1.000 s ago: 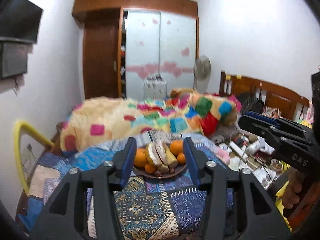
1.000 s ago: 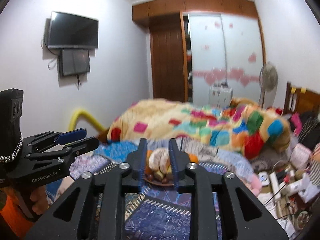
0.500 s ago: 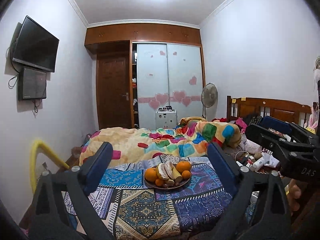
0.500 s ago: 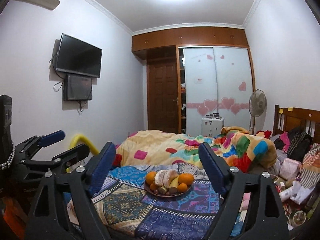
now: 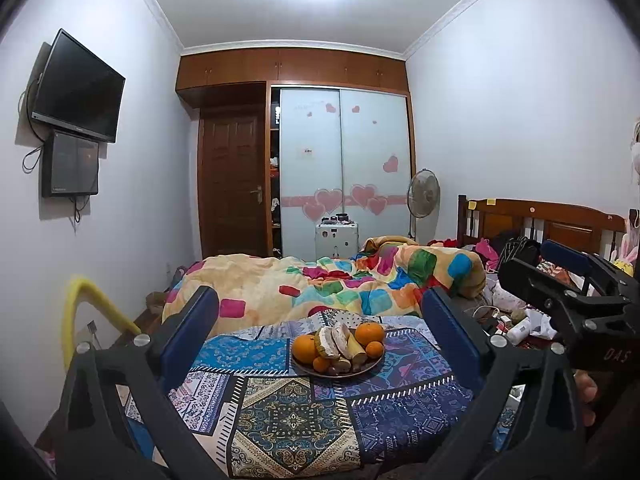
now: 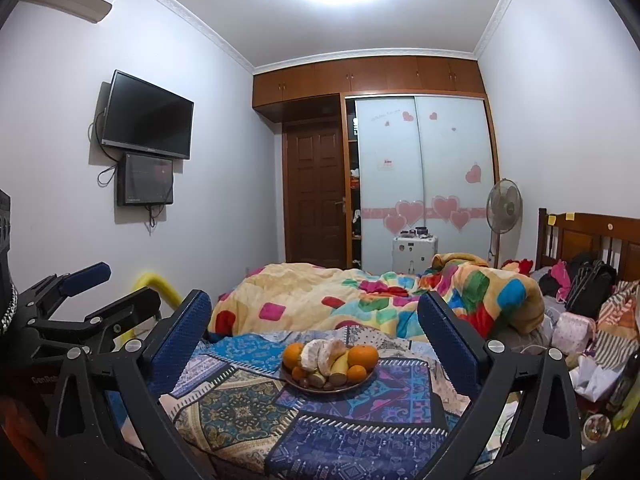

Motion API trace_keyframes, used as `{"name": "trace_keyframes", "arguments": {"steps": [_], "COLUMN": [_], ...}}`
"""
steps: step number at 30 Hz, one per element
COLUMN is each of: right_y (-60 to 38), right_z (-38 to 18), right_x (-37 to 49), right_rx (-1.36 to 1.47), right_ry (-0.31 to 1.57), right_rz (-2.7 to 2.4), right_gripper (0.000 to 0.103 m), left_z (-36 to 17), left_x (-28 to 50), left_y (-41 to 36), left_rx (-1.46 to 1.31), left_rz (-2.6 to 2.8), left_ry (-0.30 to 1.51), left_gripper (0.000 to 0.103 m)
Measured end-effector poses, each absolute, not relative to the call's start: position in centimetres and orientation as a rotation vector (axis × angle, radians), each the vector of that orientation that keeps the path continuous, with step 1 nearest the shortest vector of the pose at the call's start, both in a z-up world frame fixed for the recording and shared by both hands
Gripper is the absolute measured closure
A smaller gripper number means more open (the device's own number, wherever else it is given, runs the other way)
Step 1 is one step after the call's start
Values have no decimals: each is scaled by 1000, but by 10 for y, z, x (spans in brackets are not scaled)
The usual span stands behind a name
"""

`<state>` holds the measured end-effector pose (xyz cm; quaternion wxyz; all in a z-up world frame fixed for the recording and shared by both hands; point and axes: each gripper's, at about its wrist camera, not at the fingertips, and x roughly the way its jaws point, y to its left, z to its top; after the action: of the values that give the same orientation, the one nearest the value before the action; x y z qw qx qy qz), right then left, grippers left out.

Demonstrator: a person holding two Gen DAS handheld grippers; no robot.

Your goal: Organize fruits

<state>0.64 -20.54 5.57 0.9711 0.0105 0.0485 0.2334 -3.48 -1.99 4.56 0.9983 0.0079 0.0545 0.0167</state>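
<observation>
A brown plate [image 5: 340, 373] of fruit stands on a blue patterned cloth [image 5: 280, 420] spread over the bed. It holds oranges [image 5: 306, 347], bananas [image 5: 354, 350] and some smaller fruit. My left gripper [image 5: 320, 300] is level and well short of the plate, its jaws opening wide with nothing between them. In the right wrist view the same plate [image 6: 328, 389] and an orange [image 6: 363, 356] lie ahead of my right gripper [image 6: 314, 300], whose jaws are also opening and hold nothing. Each gripper shows at the edge of the other's view.
A colourful patchwork blanket [image 5: 340, 284] is heaped behind the cloth. Clutter of clothes and small items [image 6: 580, 320] fills the right side by the wooden headboard [image 6: 592, 236]. A yellow padded rail [image 5: 80, 300] stands at the left by the wall.
Both grippers have drawn back from the plate and tilted up, so more of the room shows. Their jaws went from narrow around the fruit plate to wide apart.
</observation>
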Motion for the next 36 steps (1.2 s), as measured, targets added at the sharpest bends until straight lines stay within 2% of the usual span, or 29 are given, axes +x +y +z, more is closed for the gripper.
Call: {"name": "trace_keyframes", "arguments": {"steps": [36], "right_y": [-203], "right_z": [54], "right_x": [6], "right_rx": [31], "right_ry": [113], "right_rz": [481], "right_gripper": [0], "left_z": [37], "left_x": [-26], "left_y": [-22], "left_rx": [-8], "left_rz": [21], "left_ry": [143], "left_gripper": [0]}}
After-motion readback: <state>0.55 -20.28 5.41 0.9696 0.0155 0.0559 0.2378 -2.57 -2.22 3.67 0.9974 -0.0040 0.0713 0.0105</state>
